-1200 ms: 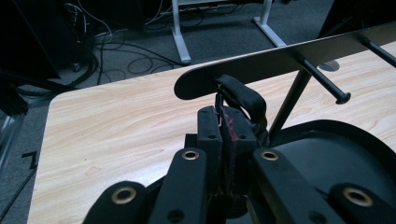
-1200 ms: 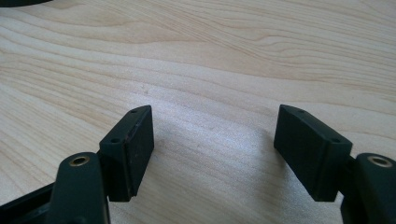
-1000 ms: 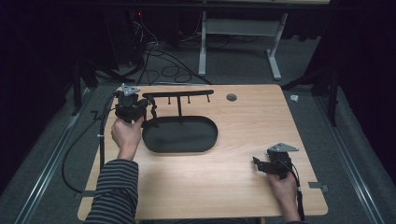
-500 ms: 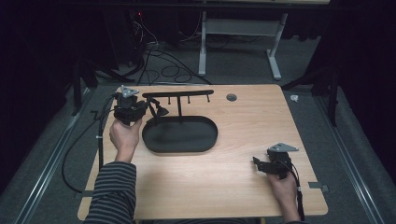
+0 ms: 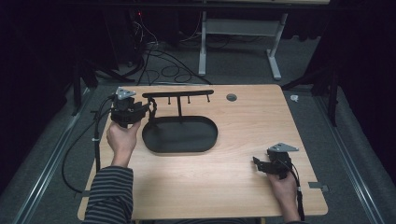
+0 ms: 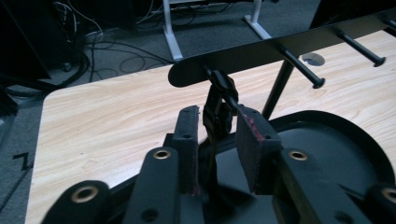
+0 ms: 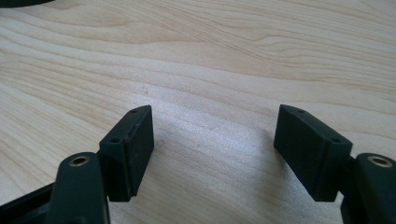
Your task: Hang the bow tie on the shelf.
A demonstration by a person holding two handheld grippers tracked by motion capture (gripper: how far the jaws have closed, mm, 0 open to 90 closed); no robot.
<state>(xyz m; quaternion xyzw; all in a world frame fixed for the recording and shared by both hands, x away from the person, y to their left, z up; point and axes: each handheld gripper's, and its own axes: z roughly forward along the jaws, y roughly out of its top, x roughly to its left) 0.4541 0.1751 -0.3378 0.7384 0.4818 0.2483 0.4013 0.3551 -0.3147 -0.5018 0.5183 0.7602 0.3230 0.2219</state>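
Table (image 5: 243, 186) of pale wood, with a black rack (image 5: 180, 136) toward its left half: an oval tray, an upright post, a flat bar (image 5: 177, 94) across the top with pegs (image 6: 301, 67) sticking out of it. Held the left gripper (image 5: 150, 110) in the left hand (image 5: 122, 140) at the left end of that bar, above the tray's left rim, striped sleeve (image 5: 109, 193) behind it. Saw, in the left gripper view, a small black piece (image 6: 219, 105) hanging on the endmost peg and standing right between the two jaws, pads close on either side. Could not tell whether the pads actually pressed on it or only flanked it. Kept the right gripper (image 5: 258, 163) in the right hand (image 5: 280, 186) low at the table's near right corner, well apart from the rack. Found its jaws spread wide over bare wood, nothing between them. Noted tangled cables (image 5: 154, 56) on the dark floor beyond the far edge.
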